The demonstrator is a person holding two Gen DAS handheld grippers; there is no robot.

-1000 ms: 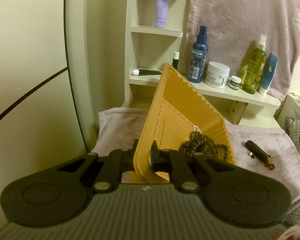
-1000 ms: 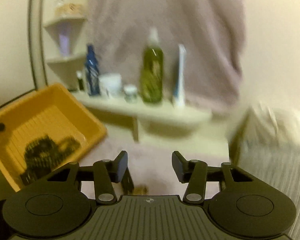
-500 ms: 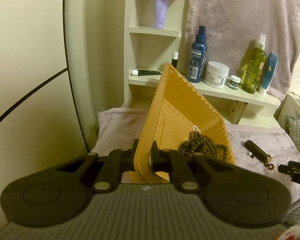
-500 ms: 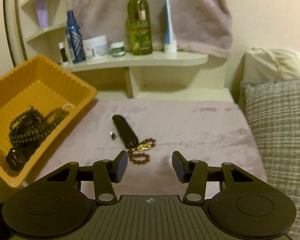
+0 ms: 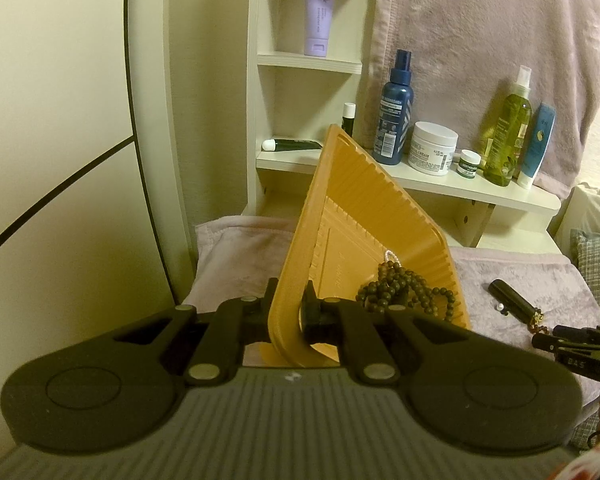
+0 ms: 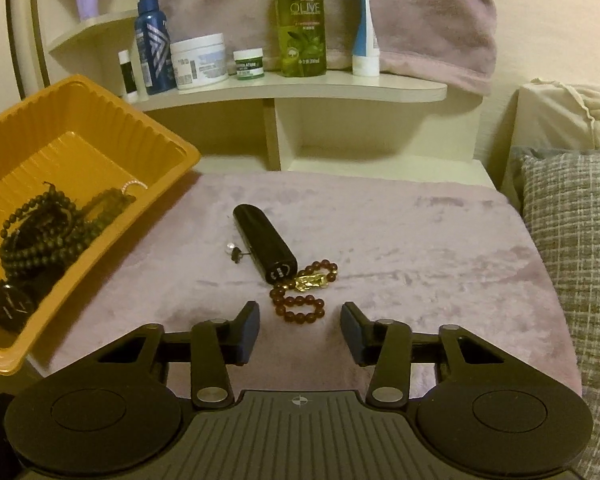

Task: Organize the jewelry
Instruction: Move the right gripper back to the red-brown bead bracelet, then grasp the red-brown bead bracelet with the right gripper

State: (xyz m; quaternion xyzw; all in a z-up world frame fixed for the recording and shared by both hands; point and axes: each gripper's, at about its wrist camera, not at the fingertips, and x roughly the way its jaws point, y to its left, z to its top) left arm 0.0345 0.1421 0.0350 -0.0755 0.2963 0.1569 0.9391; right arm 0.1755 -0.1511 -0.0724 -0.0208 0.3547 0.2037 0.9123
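Left gripper [image 5: 288,312] clamps the near wall of the ribbed orange plastic tray [image 5: 364,216], tilted; right gripper [image 6: 299,330], jaws apart, hovers empty over the mauve plush cloth [image 6: 400,240]. Dark green bead strands [image 6: 48,236] and a black watch [image 6: 12,304] already lie in the tray. Left outside: black cylindrical case [image 6: 265,243], red bead bracelet with gold charm [image 6: 304,290], small pearl earring [image 6: 233,250]. Task judged partly done.

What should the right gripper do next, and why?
Probably ease the right gripper forward and down onto the red bracelet, then close. Its jaws are open and the bracelet lies on the cloth just ahead of them, against the black tube. The left gripper already holds the tray tilted, with dark beads inside.
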